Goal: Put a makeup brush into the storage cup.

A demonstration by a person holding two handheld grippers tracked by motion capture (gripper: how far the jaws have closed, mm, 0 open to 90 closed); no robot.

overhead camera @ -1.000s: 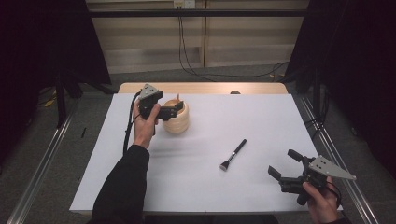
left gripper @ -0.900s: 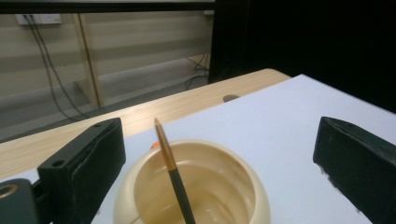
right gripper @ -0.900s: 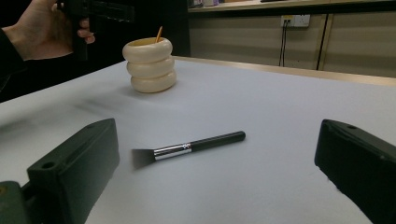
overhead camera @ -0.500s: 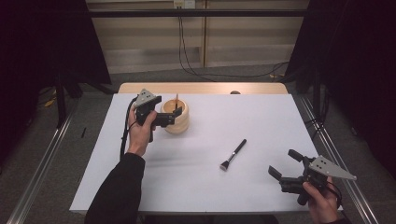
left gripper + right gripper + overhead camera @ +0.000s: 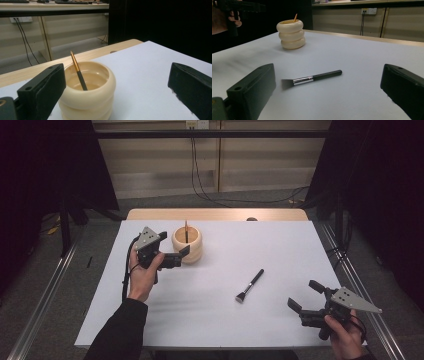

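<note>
Makeup brush [image 5: 249,286] is seen lying flat on the white desk [image 5: 280,250], near its middle, with the dark bristle end turned toward the person's side and the black handle angled away. In the right gripper view the brush [image 5: 312,78] lies just ahead of the two black jaws, between them in line of sight but not touched by either.

Nearest the person's edge, at the right corner of the desk, the right gripper [image 5: 306,296] is held low in a hand [image 5: 345,332]; its jaws are spread wide and nothing is gripped.

Farther off on the left side, the left gripper [image 5: 181,255] is held above the desk in the other hand [image 5: 142,275], a dark sleeve [image 5: 117,332] running back to the near edge. Its jaws are likewise wide apart and hold nothing; one jaw tip is seen just beside the cream ringed holder [image 5: 187,245], and whether it is touched cannot be told.

The holder [image 5: 87,95] stands upright toward the far side, and a slim brush handle [image 5: 78,72] with a gold tip is leaned inside it. Beyond, a bare wooden strip [image 5: 215,214] of the desk is seen.
</note>
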